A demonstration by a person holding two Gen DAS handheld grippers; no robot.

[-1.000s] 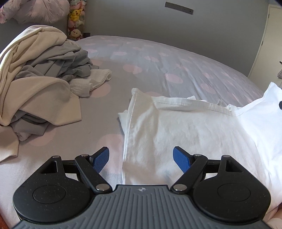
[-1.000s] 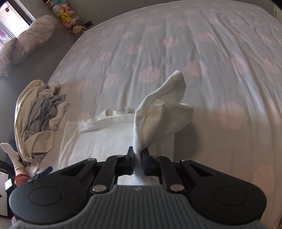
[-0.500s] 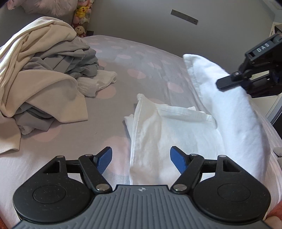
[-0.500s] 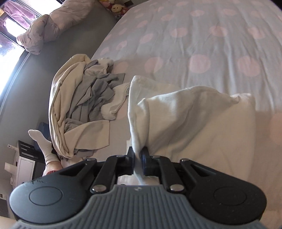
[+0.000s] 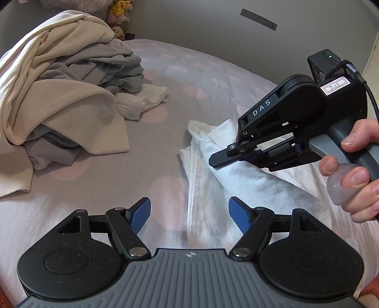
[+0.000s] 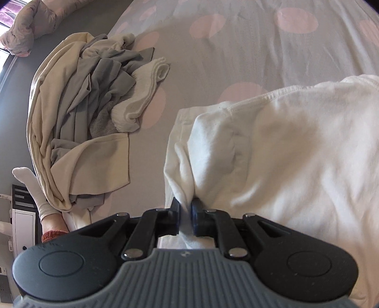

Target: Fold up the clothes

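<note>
A white T-shirt point(image 5: 213, 170) point(image 6: 296, 147) lies on the grey bed with pink dots, one side folded over onto itself. My right gripper point(image 6: 187, 208) is shut on a bunched edge of this shirt and holds it low over the shirt's left edge. In the left wrist view the same right gripper point(image 5: 220, 161) shows from the side, held by a hand point(image 5: 355, 170), its fingers down on the fold. My left gripper point(image 5: 189, 213) hovers open just above the shirt's near edge, nothing between its blue pads.
A heap of cream and grey clothes point(image 5: 59, 94) point(image 6: 83, 123) with a white ribbed piece point(image 5: 142, 101) lies to the left on the bed. A person's socked foot point(image 6: 35, 189) shows beside the bed. Plush toys point(image 5: 118, 14) sit at the far wall.
The right gripper carried the shirt's side across to the left and lowered it onto the shirt, making a fold. The left gripper stayed open and shifted slightly forward.
</note>
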